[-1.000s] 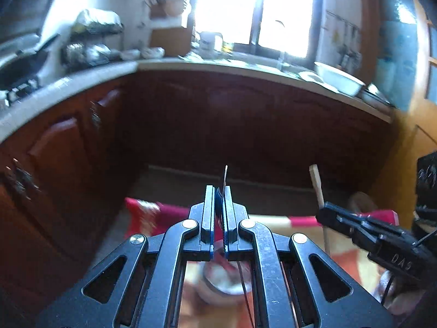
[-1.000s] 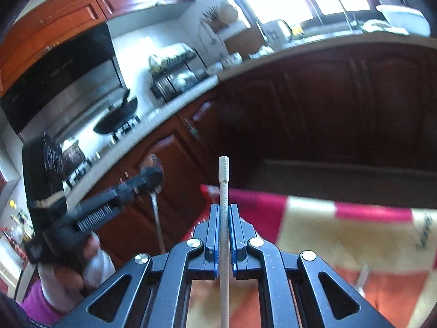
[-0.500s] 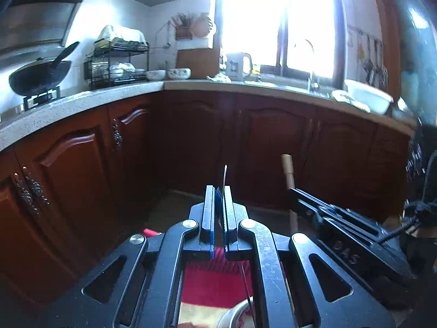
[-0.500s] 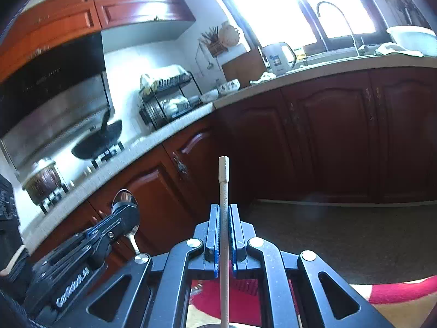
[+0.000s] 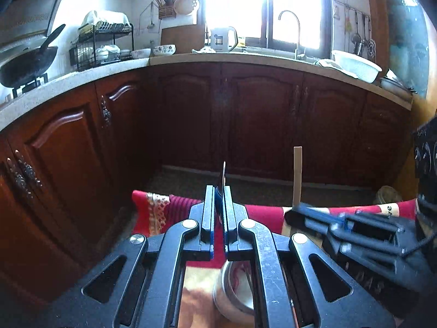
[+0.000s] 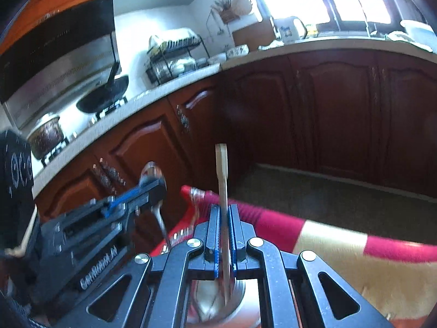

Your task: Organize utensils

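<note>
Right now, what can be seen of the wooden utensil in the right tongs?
The wooden utensil is a pale, flat stick of light wood with a wider squared top end. It stands upright, clamped between the blue pads of the right tongs. Its lower end reaches down toward a metal cup beneath, blurred there. In the left wrist view it shows as a plain upright slat.

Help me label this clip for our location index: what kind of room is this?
A home kitchen, quite clearly. A black wok sits on a gas hob, a dish rack stands on the pale countertop, and a tap curves up before the bright window, above dark wooden cabinets.
</note>
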`<state>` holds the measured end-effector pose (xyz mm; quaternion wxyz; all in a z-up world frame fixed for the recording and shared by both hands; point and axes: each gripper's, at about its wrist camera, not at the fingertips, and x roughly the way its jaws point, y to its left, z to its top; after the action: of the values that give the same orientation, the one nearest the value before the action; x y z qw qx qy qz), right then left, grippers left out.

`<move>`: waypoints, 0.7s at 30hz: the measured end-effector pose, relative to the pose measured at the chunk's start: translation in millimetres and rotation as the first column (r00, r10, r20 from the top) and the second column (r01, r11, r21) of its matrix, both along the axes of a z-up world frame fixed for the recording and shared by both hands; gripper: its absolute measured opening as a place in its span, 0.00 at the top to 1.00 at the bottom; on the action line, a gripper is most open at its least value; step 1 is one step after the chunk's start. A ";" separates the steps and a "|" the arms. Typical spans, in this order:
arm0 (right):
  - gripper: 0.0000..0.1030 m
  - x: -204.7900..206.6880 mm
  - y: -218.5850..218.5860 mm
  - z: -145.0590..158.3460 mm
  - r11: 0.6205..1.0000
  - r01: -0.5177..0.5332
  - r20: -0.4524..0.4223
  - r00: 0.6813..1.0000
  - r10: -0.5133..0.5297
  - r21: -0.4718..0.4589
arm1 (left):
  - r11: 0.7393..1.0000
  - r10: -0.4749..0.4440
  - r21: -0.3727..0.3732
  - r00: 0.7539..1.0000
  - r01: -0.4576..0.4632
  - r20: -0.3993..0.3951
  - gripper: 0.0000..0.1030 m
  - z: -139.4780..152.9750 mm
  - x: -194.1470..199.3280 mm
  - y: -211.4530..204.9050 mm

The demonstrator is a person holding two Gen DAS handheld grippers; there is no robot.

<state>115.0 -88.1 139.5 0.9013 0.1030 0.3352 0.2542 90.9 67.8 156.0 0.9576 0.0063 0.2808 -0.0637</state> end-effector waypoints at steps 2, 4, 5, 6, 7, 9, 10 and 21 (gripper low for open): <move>0.95 -4.9 0.2 -4.1 1.000 -0.021 -0.030 0.999 0.021 -0.015 | 1.000 -0.005 -0.004 1.000 0.005 -0.025 0.97 -2.1 -1.0 -1.5; 0.94 -7.1 -2.5 -6.4 1.000 -0.029 -0.057 0.998 0.028 -0.013 | 1.000 -0.009 -0.012 0.999 0.009 -0.035 0.90 -2.1 -3.1 -1.0; 0.94 -8.9 -5.9 -6.3 1.000 -0.023 -0.069 0.997 0.022 -0.011 | 1.000 -0.018 -0.025 0.999 0.017 -0.039 0.87 -0.8 -4.7 -1.1; 0.91 -11.0 -8.7 -5.0 1.000 -0.016 -0.073 0.997 0.015 -0.011 | 0.999 -0.024 -0.034 0.999 0.023 -0.043 0.73 0.0 -6.3 -0.2; 0.84 -14.5 -13.7 -3.5 1.000 -0.002 -0.075 0.997 0.001 -0.011 | 0.999 -0.024 -0.039 0.999 0.022 -0.043 0.58 1.4 -8.8 0.9; 0.69 -19.5 -20.2 -0.1 1.000 0.010 -0.076 0.997 -0.010 -0.005 | 0.999 -0.027 -0.048 0.999 0.025 -0.033 0.53 4.7 -14.4 2.2; 0.68 -23.3 -24.6 1.2 1.000 0.015 -0.076 0.997 -0.015 0.000 | 0.998 -0.028 -0.049 0.999 0.027 -0.034 0.53 6.0 -16.5 2.6; 0.68 -64.1 -37.6 15.1 0.997 0.067 -0.059 0.996 -0.069 -0.042 | 0.996 -0.057 -0.068 0.996 0.052 -0.063 0.51 11.1 -61.5 -6.1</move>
<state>50.8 -125.7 154.6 0.9009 0.1039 0.3634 0.2134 29.4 61.7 167.1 0.9456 -0.0199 0.3090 -0.0992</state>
